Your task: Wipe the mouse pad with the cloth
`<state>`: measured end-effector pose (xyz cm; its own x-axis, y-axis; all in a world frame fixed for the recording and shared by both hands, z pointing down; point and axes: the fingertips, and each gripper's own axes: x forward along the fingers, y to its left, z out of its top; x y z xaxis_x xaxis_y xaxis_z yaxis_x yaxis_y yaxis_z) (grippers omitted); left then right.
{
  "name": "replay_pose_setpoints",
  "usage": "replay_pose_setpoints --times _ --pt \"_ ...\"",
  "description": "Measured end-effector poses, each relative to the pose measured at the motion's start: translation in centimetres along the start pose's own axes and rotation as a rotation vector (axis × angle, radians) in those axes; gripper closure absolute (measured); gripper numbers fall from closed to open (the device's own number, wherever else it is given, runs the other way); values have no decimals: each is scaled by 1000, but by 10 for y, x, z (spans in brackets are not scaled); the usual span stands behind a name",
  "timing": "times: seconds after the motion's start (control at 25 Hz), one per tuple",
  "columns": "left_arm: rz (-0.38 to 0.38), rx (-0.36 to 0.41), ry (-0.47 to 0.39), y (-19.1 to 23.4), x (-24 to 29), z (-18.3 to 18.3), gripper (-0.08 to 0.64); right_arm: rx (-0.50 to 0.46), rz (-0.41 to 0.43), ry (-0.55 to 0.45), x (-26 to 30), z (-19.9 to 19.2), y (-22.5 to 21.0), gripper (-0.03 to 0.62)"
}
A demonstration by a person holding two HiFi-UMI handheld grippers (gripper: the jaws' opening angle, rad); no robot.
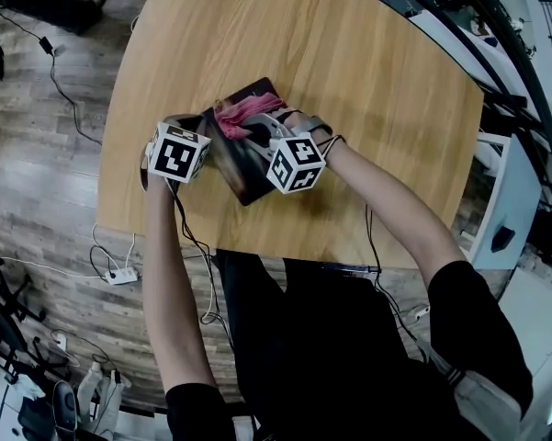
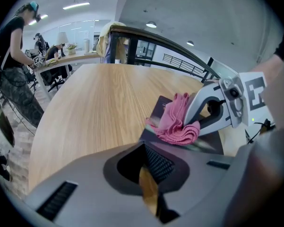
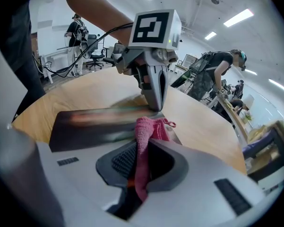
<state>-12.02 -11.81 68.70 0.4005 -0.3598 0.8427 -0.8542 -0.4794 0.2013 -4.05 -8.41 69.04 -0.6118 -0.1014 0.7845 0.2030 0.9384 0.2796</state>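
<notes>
A dark mouse pad [image 1: 246, 171] lies on the round wooden table [image 1: 367, 53], near the person's side. A bunched pink cloth [image 1: 242, 113] rests on its far end. My right gripper [image 1: 250, 129] is shut on the cloth [image 3: 151, 126], which hangs between its jaws and touches the pad [image 3: 85, 124]. My left gripper [image 1: 208, 136] stands at the pad's left edge with its jaws together. In the right gripper view the left gripper [image 3: 156, 107] points straight down, tips on the pad's far edge. In the left gripper view the right gripper [image 2: 191, 124] holds the cloth [image 2: 175, 122] on the pad [image 2: 161, 106].
The table's front edge [image 1: 257, 246] runs close below the pad. A white power strip [image 1: 119, 276] and cables lie on the floor at the left. People [image 3: 217, 74] work at desks in the background. A curved rail [image 2: 160, 44] runs behind the table.
</notes>
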Motion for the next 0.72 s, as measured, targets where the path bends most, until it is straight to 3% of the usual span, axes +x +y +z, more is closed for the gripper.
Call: replay_pose_setpoints --times 0.72 --pt "32 19 15 2 1 -1 537 -8 59 -28 -34 -5 87 535"
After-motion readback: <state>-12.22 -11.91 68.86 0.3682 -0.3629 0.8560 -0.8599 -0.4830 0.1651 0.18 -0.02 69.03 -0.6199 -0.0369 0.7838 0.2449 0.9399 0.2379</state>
